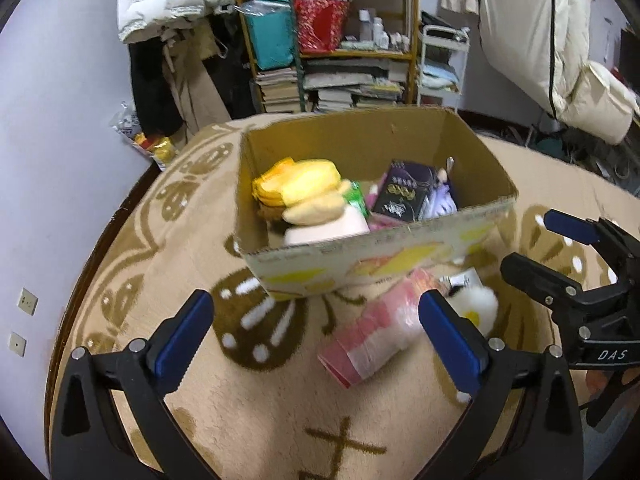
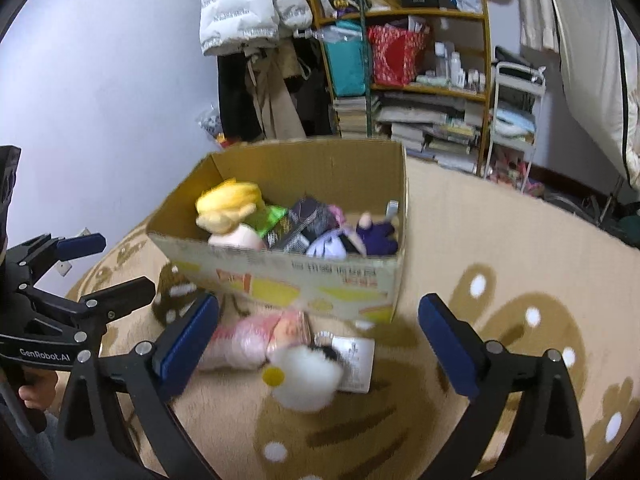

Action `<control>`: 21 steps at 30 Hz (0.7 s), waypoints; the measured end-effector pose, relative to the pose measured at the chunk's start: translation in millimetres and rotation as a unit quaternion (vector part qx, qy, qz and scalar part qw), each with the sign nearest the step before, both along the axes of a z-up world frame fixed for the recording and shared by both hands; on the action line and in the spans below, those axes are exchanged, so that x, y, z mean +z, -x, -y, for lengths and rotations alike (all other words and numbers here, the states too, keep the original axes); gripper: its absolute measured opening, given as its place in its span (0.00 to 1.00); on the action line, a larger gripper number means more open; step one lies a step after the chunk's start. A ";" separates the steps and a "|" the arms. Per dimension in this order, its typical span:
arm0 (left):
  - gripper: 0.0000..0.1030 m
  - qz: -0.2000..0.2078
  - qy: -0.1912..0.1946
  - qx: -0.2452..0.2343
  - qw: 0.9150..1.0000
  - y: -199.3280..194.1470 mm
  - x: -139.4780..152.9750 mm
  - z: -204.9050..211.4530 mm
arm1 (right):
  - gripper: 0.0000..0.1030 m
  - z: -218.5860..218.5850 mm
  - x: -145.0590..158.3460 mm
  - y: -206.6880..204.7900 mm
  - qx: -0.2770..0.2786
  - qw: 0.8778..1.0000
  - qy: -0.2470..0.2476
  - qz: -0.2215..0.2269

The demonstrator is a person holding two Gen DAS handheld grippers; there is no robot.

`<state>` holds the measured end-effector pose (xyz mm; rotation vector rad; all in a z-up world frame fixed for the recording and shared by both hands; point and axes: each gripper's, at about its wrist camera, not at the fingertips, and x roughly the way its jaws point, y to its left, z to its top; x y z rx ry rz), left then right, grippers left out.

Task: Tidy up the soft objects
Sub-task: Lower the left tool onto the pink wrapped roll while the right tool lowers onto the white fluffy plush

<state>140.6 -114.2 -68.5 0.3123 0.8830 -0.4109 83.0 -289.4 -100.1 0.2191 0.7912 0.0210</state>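
Observation:
An open cardboard box (image 1: 372,252) (image 2: 288,280) stands on the beige patterned rug and holds a yellow plush (image 1: 304,184) (image 2: 228,204), a pink plush, dark packets and a purple toy (image 2: 376,232). In front of the box lie a pink wrapped pack (image 1: 372,340) (image 2: 248,340) and a white fluffy plush with a yellow spot (image 1: 478,306) (image 2: 306,376). My left gripper (image 1: 316,344) is open and empty above the rug, left of the pink pack. My right gripper (image 2: 320,348) is open and empty, with the white plush between its fingers' line. Each gripper shows at the edge of the other's view.
A shelf (image 2: 420,60) with books, bags and bottles stands behind the box. Coats hang at the wall (image 2: 248,8). A white trolley (image 2: 516,120) and a cream duvet (image 1: 560,48) are at the right. The rug's edge meets dark floor at the left.

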 end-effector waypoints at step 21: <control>0.97 -0.075 -0.035 -0.061 0.995 -16.2 -65.1 21.4 | 0.94 2.5 -68.3 -15.0 0.022 0.993 -0.027 -0.114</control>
